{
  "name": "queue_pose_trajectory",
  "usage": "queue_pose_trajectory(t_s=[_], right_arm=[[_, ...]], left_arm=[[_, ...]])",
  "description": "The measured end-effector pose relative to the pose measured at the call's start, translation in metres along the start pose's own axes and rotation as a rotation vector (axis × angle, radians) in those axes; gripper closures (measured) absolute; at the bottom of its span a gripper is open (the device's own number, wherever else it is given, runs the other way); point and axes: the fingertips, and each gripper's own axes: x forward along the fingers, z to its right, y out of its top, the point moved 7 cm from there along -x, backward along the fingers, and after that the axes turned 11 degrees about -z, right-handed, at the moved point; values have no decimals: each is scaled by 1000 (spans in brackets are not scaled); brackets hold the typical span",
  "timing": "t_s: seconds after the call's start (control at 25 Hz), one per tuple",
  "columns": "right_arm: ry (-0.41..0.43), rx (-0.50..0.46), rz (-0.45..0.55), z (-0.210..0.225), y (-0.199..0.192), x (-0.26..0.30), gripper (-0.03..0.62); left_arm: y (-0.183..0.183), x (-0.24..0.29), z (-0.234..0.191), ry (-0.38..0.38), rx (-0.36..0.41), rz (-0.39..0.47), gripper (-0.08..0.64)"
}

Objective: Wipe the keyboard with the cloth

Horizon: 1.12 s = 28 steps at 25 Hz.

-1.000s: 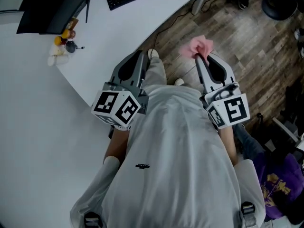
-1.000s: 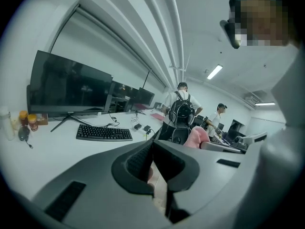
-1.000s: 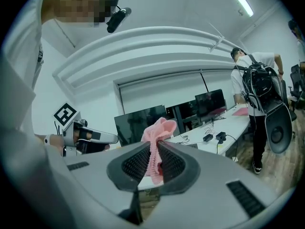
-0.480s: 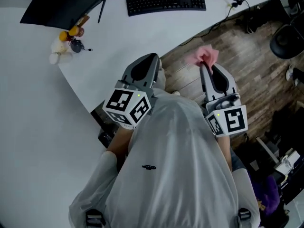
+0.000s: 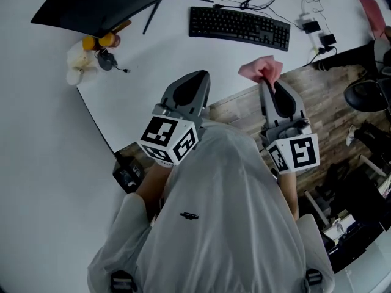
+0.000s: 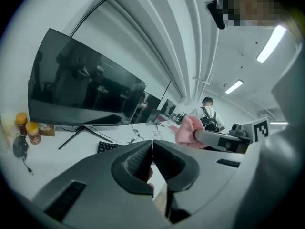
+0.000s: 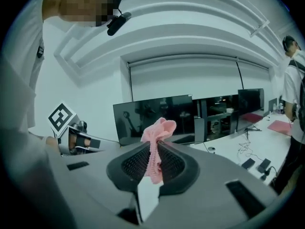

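So far nothing has been wiped. In the head view the tabletop (image 5: 201, 57) is seen ahead, with the keyboard (image 5: 239, 27) lying at its far side beside the monitor (image 5: 91, 5) (dark). The cloth (image 5: 261, 71) is gripped in the right tongs (image 5: 266, 83) and held in the air, well apart from the keys. The left tongs (image 6: 152, 147) are closed on nothing, which only their own view shows. The reach and the wiping itself are judged to be left.

The person wears a pale grey shirt (image 5: 226, 224) with a small dark chest mark (image 5: 189, 215). The left gripper (image 5: 197, 77) and right gripper (image 5: 266, 83) are grey rounded shells with black ribbed pads (image 7: 135, 165) and black-and-white marker cubes (image 5: 166, 139).
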Motion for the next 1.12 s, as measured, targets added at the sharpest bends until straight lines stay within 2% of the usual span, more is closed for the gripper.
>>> queue_pose_trajectory(t_s=[0.16, 0.44, 0.88, 1.12], right_arm=[[67, -6, -12, -3, 20, 50, 548], [73, -53, -72, 6, 26, 103, 548], [138, -31, -97, 50, 8, 151, 549], [133, -33, -107, 65, 1, 175, 549]], left_arm=[[15, 10, -37, 7, -22, 11, 540], [25, 41, -77, 8, -43, -25, 540], [26, 87, -96, 120, -53, -76, 540], [15, 110, -108, 177, -48, -94, 540]])
